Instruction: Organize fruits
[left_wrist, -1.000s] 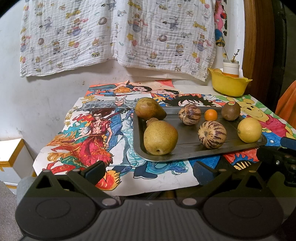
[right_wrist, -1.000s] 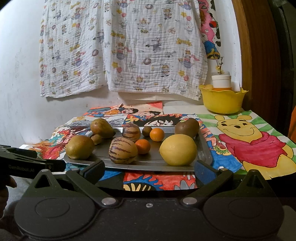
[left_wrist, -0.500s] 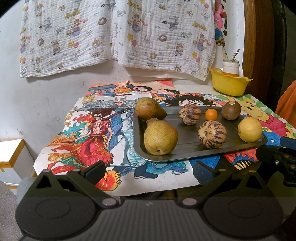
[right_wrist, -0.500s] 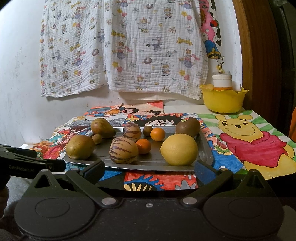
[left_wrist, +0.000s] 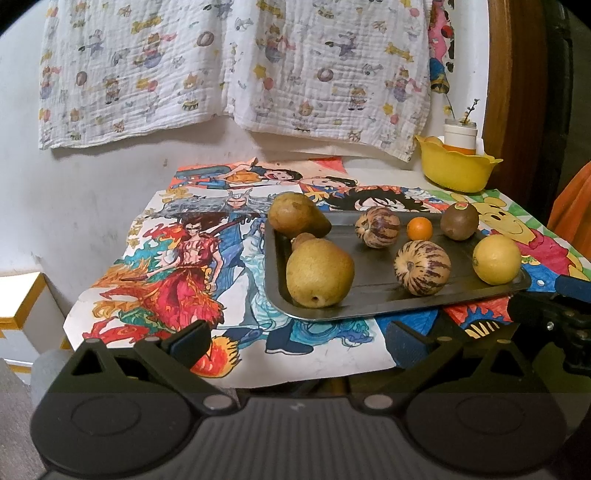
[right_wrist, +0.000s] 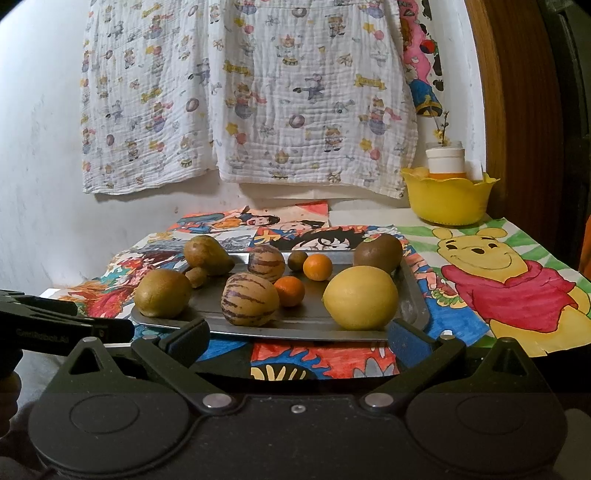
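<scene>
We see almost no change from a second ago. Our left tool (left_wrist: 295, 343) and right tool (right_wrist: 297, 338) gape wide, holding nothing. The fruits sit mixed on the tray (right_wrist: 310, 325), lemon (right_wrist: 360, 297) at 12 o'clock from our right tool.

Both wrist cameras facing the wall from the table's near edge, left looking higher and leftward, right looking lower and nearer, both sharing the metal tray (left_wrist: 388, 295) (right_wrist: 413, 295) of fruit.
</scene>
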